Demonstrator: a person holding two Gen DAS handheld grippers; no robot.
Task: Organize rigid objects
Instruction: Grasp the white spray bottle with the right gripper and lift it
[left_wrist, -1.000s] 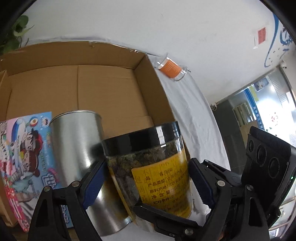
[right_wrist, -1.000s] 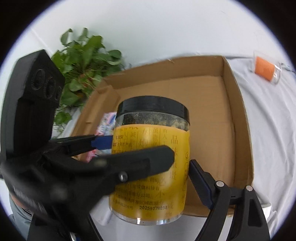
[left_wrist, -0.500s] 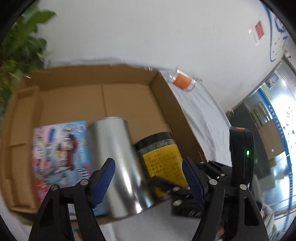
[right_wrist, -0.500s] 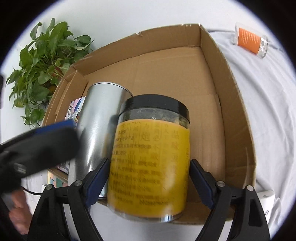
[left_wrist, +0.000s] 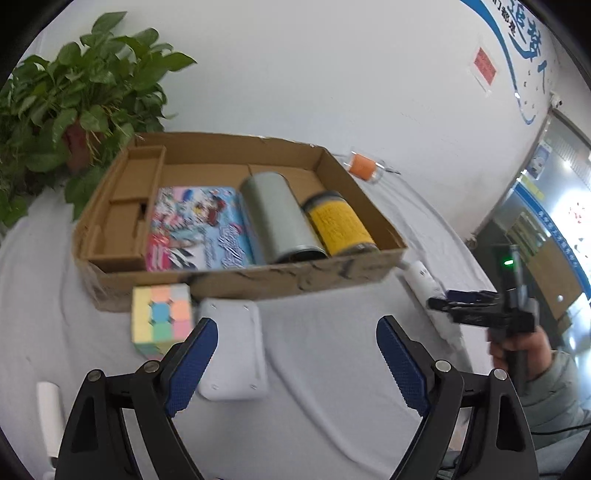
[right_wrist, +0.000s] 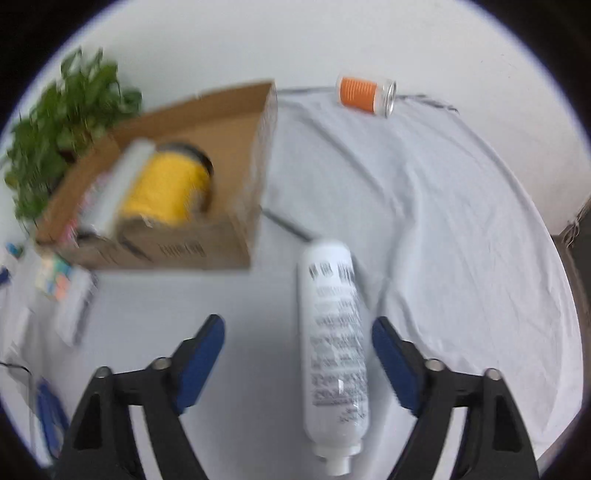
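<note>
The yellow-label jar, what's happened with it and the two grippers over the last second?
The yellow-label jar was let go and now lies in the cardboard box beside the silver can. Both grippers pulled back; the right gripper, jaws just closing, now straddles a white bottle untouched. The orange jar stayed.

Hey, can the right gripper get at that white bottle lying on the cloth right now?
Probably yes. The white bottle lies flat on the cloth between the right gripper's spread fingers, nearer the right-hand one, with nothing over it. The jaws have just been closing, not yet touching.
</note>
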